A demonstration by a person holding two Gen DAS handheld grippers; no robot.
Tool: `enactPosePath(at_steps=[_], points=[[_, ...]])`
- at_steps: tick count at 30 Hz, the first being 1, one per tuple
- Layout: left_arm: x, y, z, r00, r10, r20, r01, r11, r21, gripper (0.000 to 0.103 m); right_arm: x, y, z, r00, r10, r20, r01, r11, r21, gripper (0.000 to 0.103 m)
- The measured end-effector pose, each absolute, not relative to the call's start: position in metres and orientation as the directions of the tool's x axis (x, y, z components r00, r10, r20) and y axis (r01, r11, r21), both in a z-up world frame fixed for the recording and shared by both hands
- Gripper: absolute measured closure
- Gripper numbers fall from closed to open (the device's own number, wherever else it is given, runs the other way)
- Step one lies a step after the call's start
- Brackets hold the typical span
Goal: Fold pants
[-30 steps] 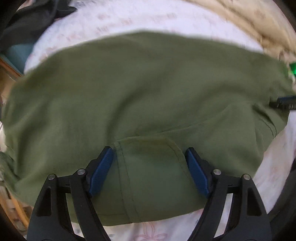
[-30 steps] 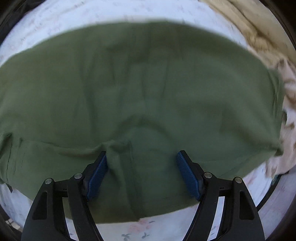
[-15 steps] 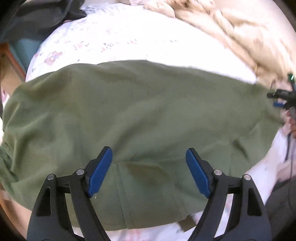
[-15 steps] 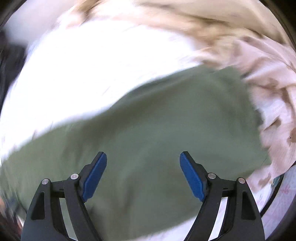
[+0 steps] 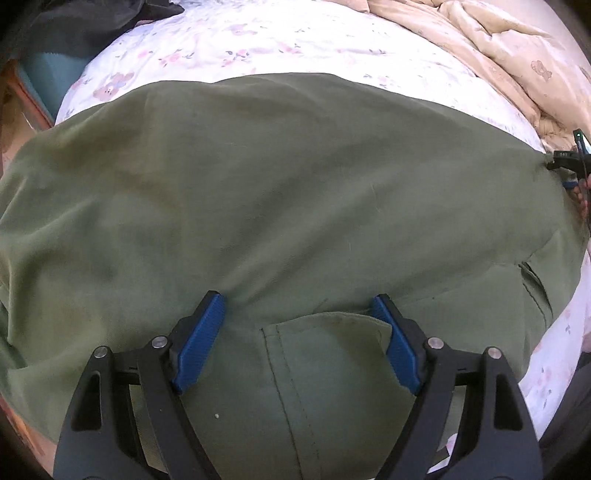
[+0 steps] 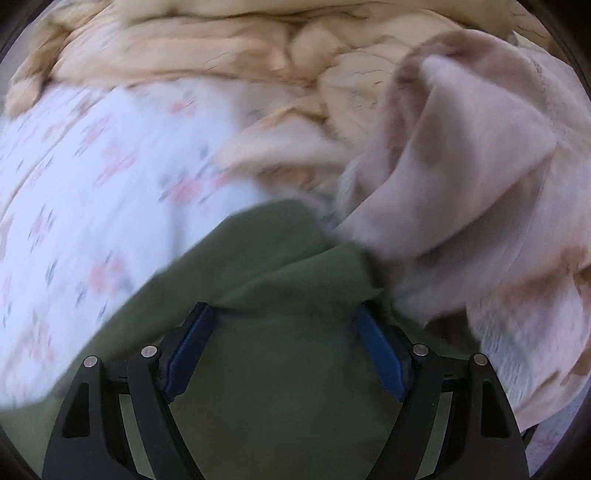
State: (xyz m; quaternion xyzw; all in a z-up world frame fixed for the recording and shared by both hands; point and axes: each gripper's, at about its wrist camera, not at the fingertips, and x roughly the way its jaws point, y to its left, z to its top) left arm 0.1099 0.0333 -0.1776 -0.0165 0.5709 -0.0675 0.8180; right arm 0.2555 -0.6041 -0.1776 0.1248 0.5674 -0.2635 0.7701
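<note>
The olive green pants (image 5: 280, 206) lie spread flat across a white floral bedsheet (image 5: 266, 48). My left gripper (image 5: 299, 314) is open, its blue pads straddling a pocket flap on the near edge. My right gripper (image 6: 284, 321) is open over a far corner of the pants (image 6: 273, 266), fingers to either side of the cloth. It also shows in the left wrist view (image 5: 570, 162) at the pants' right edge.
A beige quilt (image 5: 517, 51) is bunched at the back right of the bed. A pale pink blanket (image 6: 461, 177) lies right next to the pants corner. Dark clothing (image 5: 74, 22) and a wooden bed edge (image 5: 22, 107) sit at the left.
My right gripper swung from the middle of the pants to their far right corner by the pink blanket. My left gripper shifted slightly over the pocket. Both stayed open.
</note>
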Motion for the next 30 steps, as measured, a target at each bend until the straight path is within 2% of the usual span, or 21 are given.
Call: enactPosePath(at_steps=[2,4,6,7,8,10,13,15,18,22,25,30], points=[[0.109,0.035,-0.178,0.334,-0.136,-0.933,0.071,0.99,-0.119,0.024,0.26,-0.605,-0.17,0.228,-0.296,-0.928,0.549,0.826,-0.129,0.022],[0.112,0.036,-0.179,0.331,-0.132,-0.935,0.055,0.991,-0.12,0.024,0.258,-0.596,-0.152,0.319,-0.24,-0.917,0.527,0.849,-0.039,0.022],[0.111,0.035,-0.177,0.327,-0.123,-0.937,0.037,0.992,-0.118,0.023,0.258,-0.584,-0.141,0.403,-0.122,-0.907,0.465,0.881,0.089,0.022],[0.111,0.035,-0.178,0.327,-0.12,-0.937,0.032,0.993,-0.116,0.023,0.258,-0.57,-0.136,0.455,-0.006,-0.891,0.378,0.907,0.187,0.022],[0.112,0.034,-0.178,0.327,-0.119,-0.937,0.028,0.993,-0.116,0.023,0.256,-0.559,-0.133,0.466,0.047,-0.883,0.321,0.921,0.219,0.022],[0.111,0.033,-0.178,0.329,-0.119,-0.937,0.028,0.993,-0.116,0.023,0.259,-0.53,-0.139,0.442,0.178,-0.879,0.157,0.95,0.271,0.022],[0.111,0.033,-0.179,0.332,-0.123,-0.935,0.034,0.992,-0.119,0.023,0.255,-0.497,-0.157,0.349,0.323,-0.88,-0.003,0.939,0.343,0.021],[0.11,0.033,-0.179,0.335,-0.125,-0.934,0.041,0.992,-0.118,0.023,0.246,-0.473,-0.163,0.329,0.283,-0.901,-0.055,0.958,0.281,0.021],[0.114,0.034,-0.183,0.337,-0.118,-0.934,0.049,0.993,-0.108,0.023,0.257,-0.463,-0.184,0.296,0.094,-0.951,-0.022,0.996,0.091,0.022],[0.117,0.034,-0.182,0.336,-0.12,-0.934,0.049,0.993,-0.109,0.023,0.275,-0.485,-0.18,0.35,-0.118,-0.929,0.132,0.988,-0.075,0.022],[0.117,0.035,-0.182,0.337,-0.122,-0.933,0.056,0.992,-0.109,0.023,0.283,-0.525,-0.182,0.323,-0.194,-0.926,0.326,0.942,-0.084,0.022],[0.121,0.044,-0.174,0.341,-0.128,-0.931,0.016,0.991,-0.131,0.023,0.281,-0.523,-0.151,0.386,-0.203,-0.9,0.365,0.93,-0.054,0.022]])
